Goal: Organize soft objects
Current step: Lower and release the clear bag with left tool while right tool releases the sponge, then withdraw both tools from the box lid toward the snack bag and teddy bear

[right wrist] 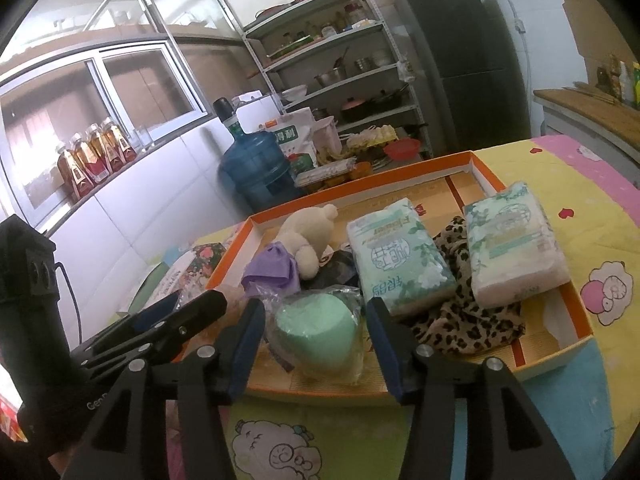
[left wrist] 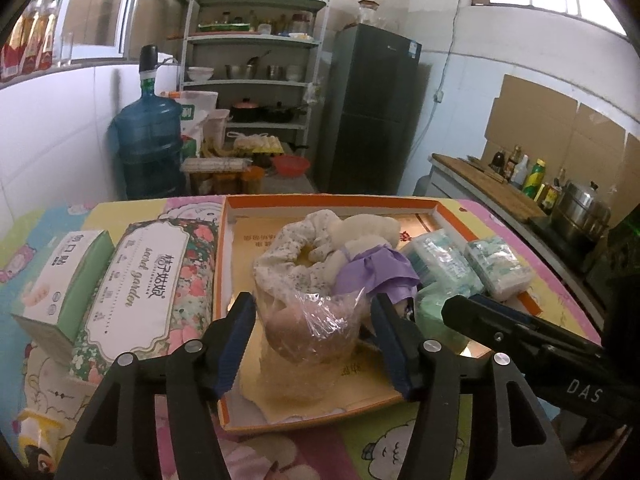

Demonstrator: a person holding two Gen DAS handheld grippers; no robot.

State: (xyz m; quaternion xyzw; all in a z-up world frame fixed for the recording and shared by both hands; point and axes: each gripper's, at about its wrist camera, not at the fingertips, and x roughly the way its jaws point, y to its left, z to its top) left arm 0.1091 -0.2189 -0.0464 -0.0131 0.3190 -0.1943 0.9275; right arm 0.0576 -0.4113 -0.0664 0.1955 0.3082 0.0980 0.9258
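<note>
L gripper (left wrist: 312, 344): jaws apart, straddling clear bag (left wrist: 316, 328), pads not pressing it; nothing gripped
R gripper (right wrist: 316, 340): jaws apart either side of green pad (right wrist: 320, 332), gap both sides; nothing gripped
Tray (right wrist: 576, 312): orange rim, on cartoon cloth (right wrist: 600, 216); holds bag, green pad, purple cloth (right wrist: 272, 272), plush (right wrist: 308, 236), leopard fabric (right wrist: 468, 320)
Tissue packs (right wrist: 400, 256): 2, mid tray, on leopard fabric
Outside tray, L: floral pack (left wrist: 152, 280), box (left wrist: 68, 280)
Far: jug (left wrist: 148, 140), shelves (left wrist: 256, 60), fridge (left wrist: 372, 108)
</note>
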